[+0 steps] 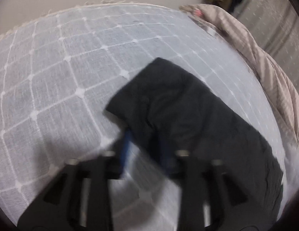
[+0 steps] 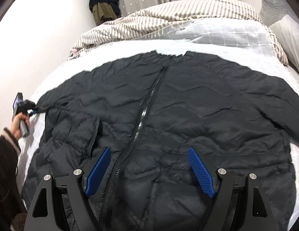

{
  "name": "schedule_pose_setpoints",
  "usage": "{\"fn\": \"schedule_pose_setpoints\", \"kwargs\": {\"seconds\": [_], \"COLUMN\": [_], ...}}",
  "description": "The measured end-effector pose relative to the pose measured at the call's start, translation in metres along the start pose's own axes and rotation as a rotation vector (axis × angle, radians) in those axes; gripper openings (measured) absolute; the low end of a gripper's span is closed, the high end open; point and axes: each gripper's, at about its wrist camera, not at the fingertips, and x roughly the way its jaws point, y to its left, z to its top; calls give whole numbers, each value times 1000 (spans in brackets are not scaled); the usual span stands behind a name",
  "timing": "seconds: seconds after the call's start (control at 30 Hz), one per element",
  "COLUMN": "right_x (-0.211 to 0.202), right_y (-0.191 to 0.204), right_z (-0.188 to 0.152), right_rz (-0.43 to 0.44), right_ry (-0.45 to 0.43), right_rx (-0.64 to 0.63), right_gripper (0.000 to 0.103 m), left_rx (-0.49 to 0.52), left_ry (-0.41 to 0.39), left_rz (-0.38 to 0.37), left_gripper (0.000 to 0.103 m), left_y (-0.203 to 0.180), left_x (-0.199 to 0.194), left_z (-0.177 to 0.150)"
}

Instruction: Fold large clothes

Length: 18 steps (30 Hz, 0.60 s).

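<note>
Black quilted puffer jacket point(image 2: 168, 115) spread front-up on bed point(image 2: 53, 80), zipper point(image 2: 147, 104) closed down the middle, both sleeves out to the sides. Left tongs point(image 2: 32, 111) at the far cuff of one sleeve point(image 1: 178, 104), seemingly pinching it; left wrist view too blurred, so clamped or not: cannot tell. Right tongs point(image 2: 149, 171) wide apart above the hem, holding nothing, blue ribbed pads point(image 2: 201, 173) clear. Risks: slick puffy shell slipping out of a shallow pinch; springy fill unfolding the sleeve; grid-stitched coverlet point(image 1: 72, 67) bunching under dragging fabric. Striped duvet point(image 2: 168, 13) heaped beyond the collar, crowding the space.
</note>
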Motion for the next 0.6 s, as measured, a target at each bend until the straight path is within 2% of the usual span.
{"fn": "schedule_pose_setpoints", "kwargs": {"seconds": [0.03, 0.07, 0.17, 0.23, 0.3, 0.37, 0.47, 0.6], "right_x": [-4, -9, -24, -39, -53, -62, -64, -49], "right_y": [-3, -7, -18, -26, -37, -47, -52, -37], "right_z": [1, 3, 9, 15, 22, 25, 24, 16], "right_rz": [-2, -3, -4, -16, -22, 10, 107, 201], "right_ry": [-10, -14, -20, -44, -55, -63, -67, -31], "right_rx": [6, 13, 20, 20, 52, 109, 181, 161], "right_gripper": [83, 83, 83, 83, 83, 83, 83, 83], "left_rx": [50, 92, 244, 313, 371, 412, 463, 559], "left_ry": [-11, -23, 7, 51, 87, 118, 188, 203], "left_rz": [-15, -29, -76, -140, -252, -375, -569, -656], "left_gripper": [78, 79, 80, 82, 83, 83, 83, 83], "left_y": [-7, -10, -28, -43, -58, -70, -89, -113], "left_x": [-13, -24, -56, -75, -97, -114, -133, -134], "left_z": [-6, -13, -36, -52, -72, -87, -118, -148]}}
